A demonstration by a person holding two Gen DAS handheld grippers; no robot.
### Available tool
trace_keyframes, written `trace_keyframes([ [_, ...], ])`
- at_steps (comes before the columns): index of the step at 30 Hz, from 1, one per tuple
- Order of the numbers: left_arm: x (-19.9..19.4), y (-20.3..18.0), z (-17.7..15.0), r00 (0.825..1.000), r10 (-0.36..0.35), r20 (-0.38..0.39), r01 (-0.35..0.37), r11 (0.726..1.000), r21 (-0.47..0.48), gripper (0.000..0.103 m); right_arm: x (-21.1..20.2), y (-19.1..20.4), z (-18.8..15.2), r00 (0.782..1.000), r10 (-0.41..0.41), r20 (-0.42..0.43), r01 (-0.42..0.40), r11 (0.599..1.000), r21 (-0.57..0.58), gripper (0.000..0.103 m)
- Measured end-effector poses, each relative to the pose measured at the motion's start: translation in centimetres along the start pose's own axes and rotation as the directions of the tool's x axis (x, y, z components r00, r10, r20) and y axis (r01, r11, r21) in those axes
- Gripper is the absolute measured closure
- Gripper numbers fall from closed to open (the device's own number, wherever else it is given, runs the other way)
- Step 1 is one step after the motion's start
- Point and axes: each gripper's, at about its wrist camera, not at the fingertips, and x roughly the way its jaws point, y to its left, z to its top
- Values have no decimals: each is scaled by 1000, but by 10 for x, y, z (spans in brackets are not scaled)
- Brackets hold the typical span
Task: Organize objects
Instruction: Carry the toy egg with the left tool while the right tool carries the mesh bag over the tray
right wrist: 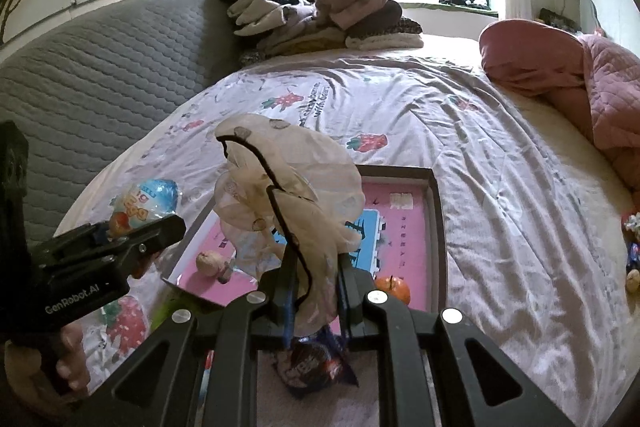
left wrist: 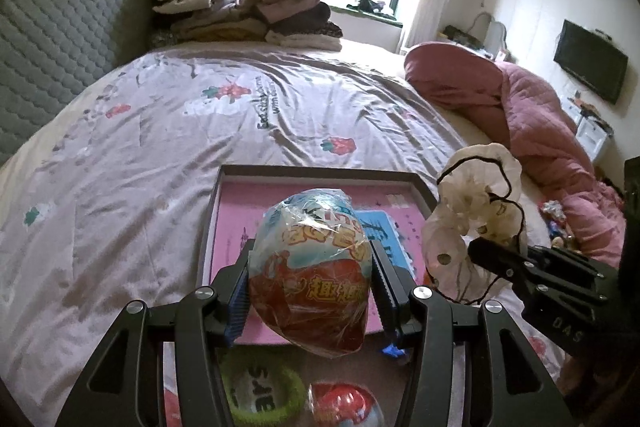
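Observation:
My left gripper (left wrist: 310, 279) is shut on a large plastic-wrapped toy egg (left wrist: 316, 239), blue on top and red below, held above the near end of a dark-framed tray (left wrist: 320, 171) with a pink floor. In the right wrist view the egg (right wrist: 154, 197) shows past the left gripper (right wrist: 154, 225). My right gripper (right wrist: 316, 291) is shut on a cream sheer scrunchie (right wrist: 288, 183) with black trim, which stands up over the tray (right wrist: 438, 227). In the left wrist view the right gripper (left wrist: 478, 247) and the scrunchie (left wrist: 476, 195) are on the right.
An orange ball (right wrist: 394, 287) and a small peach figure (right wrist: 208, 263) lie in the tray. A green hair band (left wrist: 260, 395), a red ball (left wrist: 344, 403) and a dark snack packet (right wrist: 316, 367) lie near me. Folded clothes (left wrist: 240, 11) and a pink quilt (left wrist: 540, 131) sit farther off.

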Motion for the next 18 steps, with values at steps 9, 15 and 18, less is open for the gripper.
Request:
trace_keyframes([
  [9,33,-6,17,1000,0,-28,0,1000,6,49,26,-9,5,999,-20,-25,21,1000,11,86],
  [15,56,-12,16,997,4,-73,-2,1000,23,49,43,-19,4,998,-39,-50,41,999,27,86],
  [18,68,-13,15,994,18,-105,-14,999,32,49,54,-24,4,996,-52,-69,54,998,24,86],
])
